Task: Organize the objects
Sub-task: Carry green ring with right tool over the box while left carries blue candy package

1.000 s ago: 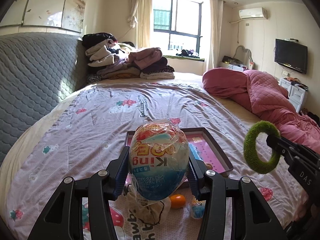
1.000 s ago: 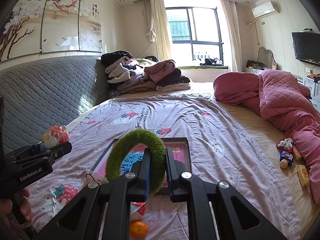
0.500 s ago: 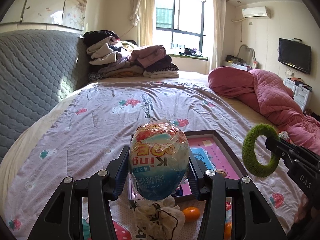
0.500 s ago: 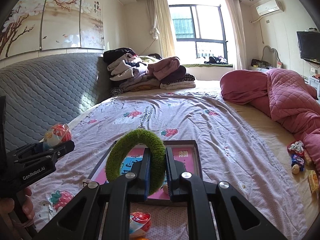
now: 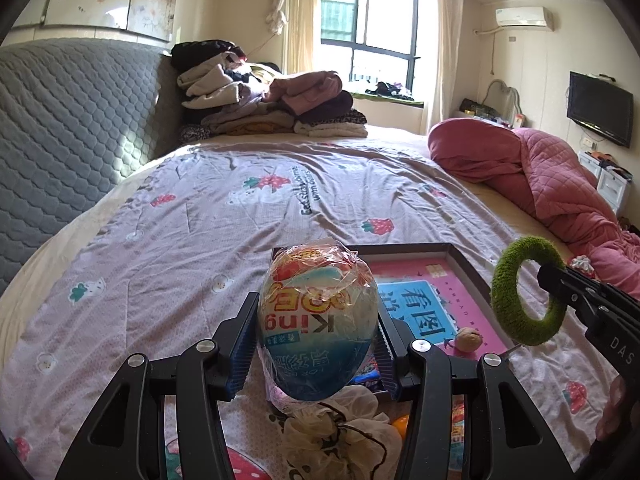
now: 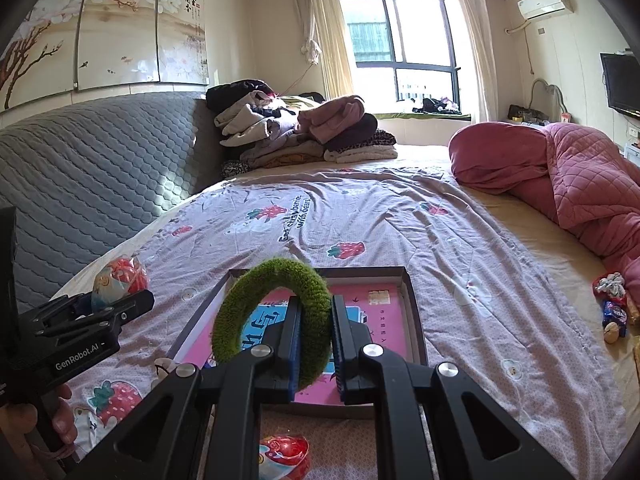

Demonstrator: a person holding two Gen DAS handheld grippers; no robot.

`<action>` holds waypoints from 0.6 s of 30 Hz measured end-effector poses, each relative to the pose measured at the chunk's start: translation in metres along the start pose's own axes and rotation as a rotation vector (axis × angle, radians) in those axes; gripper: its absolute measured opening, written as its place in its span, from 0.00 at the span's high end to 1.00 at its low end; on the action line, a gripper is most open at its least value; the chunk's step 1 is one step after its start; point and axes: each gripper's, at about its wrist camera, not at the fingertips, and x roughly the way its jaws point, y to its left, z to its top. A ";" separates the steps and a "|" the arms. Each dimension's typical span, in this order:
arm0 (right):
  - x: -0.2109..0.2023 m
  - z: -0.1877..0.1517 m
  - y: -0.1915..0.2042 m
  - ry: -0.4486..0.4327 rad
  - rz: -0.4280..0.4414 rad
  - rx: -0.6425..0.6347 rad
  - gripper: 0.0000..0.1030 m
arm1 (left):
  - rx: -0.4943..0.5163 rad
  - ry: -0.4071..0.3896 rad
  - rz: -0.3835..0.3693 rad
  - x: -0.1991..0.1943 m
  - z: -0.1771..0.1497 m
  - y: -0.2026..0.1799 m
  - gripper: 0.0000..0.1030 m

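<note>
Bedroom, sunlit; wide bed (image 5: pixel 240 216) under a strawberry-print sheet, pink quilt (image 5: pixel 560 184) heaped at right, folded clothes (image 6: pixel 296 128) stacked by the grey headboard (image 6: pixel 100 168). Shallow box (image 6: pixel 412 304) lying open mid-bed, likely the collecting spot. Left gripper (image 5: pixel 316 344) pinching a wrapped egg (image 5: pixel 318 320) across its widest part, held above the box's near left corner. Right gripper (image 6: pixel 314 344) clamped on a green ring (image 6: pixel 276 276), upright, over the box's near side. Both loads apparently carried in for dropping. Loose items around: a nut (image 5: pixel 469 338) inside the box, a red egg (image 6: pixel 284 454) and cloth scrunchie (image 5: pixel 340 428) just short of it, small toys (image 6: pixel 614 308) near the quilt.
</note>
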 end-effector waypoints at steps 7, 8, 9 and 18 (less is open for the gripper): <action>0.012 -0.001 0.004 0.014 0.003 -0.004 0.87 | -0.017 0.022 0.003 0.012 -0.005 0.008 0.49; 0.012 -0.002 0.006 0.015 0.001 -0.009 0.87 | -0.018 0.023 0.003 0.013 -0.006 0.009 0.49; 0.013 -0.002 0.006 0.016 0.000 -0.011 0.87 | -0.019 0.024 0.004 0.014 -0.006 0.009 0.49; 0.021 -0.002 0.011 0.027 -0.009 -0.028 0.87 | -0.027 0.036 0.001 0.019 -0.010 0.012 0.49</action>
